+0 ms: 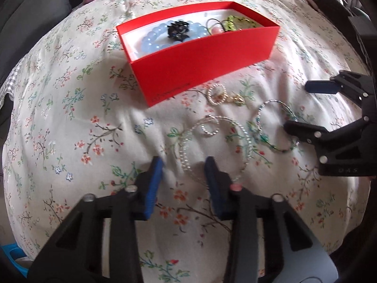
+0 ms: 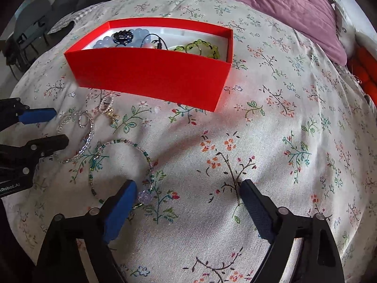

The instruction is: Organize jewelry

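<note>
matt red box (image 1: pixel 200 66), floral cloth (image 1: pixel 94 141)

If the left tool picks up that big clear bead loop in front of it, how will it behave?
The clear bead loop will probably hang floppy, since it lies in a loose, uneven curve on the floral bedcover. It looks light, its beads being tiny. It may drag the small bead ring lying inside it.
</note>
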A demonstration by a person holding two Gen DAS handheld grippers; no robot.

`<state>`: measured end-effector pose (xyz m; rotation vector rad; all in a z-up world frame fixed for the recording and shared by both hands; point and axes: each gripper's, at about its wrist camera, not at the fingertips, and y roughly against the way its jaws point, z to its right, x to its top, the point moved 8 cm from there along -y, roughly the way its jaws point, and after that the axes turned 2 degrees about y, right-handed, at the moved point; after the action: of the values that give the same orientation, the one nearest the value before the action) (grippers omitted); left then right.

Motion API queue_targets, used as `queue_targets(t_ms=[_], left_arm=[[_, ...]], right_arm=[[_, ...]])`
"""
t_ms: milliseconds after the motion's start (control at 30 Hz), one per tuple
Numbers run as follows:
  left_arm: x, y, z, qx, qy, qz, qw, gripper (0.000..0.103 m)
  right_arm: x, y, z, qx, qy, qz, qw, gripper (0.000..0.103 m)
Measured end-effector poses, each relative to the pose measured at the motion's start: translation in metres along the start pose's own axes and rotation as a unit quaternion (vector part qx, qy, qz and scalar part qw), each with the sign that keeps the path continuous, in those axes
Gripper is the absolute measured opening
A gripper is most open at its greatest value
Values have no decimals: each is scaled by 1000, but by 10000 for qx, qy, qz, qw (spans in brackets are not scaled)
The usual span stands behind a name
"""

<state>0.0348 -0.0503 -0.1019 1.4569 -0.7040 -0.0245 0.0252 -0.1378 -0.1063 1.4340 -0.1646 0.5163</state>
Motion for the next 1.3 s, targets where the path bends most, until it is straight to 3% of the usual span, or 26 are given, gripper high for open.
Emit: queue_targets(t_ms=[167,333,400,467,767,1300], left_arm=[[-3,4,-2,-157,218,-33,9996,19],[-4,6,-13,-366,605,-70,9975,6],[-3,8,-17,-510,769,-65,9957,5],[-2,9,-19,-615,863,-53,9944,5],[8,36,-13,-852,875,294,9921,5],[44,81,-8,-1014,762,944,9874,5]], right_arm=[[-2,8,-18,-69,257,65,9996,55],[-2,12,-27,75,309,67,9995,40],[-3,14,-30,137,292,88,9994,30],[-5,20,-38,242,264,92,9993,11],[2,31,-40,684,-10,95,9976,11],[36,64,-27,789,-143,548,9953,11]])
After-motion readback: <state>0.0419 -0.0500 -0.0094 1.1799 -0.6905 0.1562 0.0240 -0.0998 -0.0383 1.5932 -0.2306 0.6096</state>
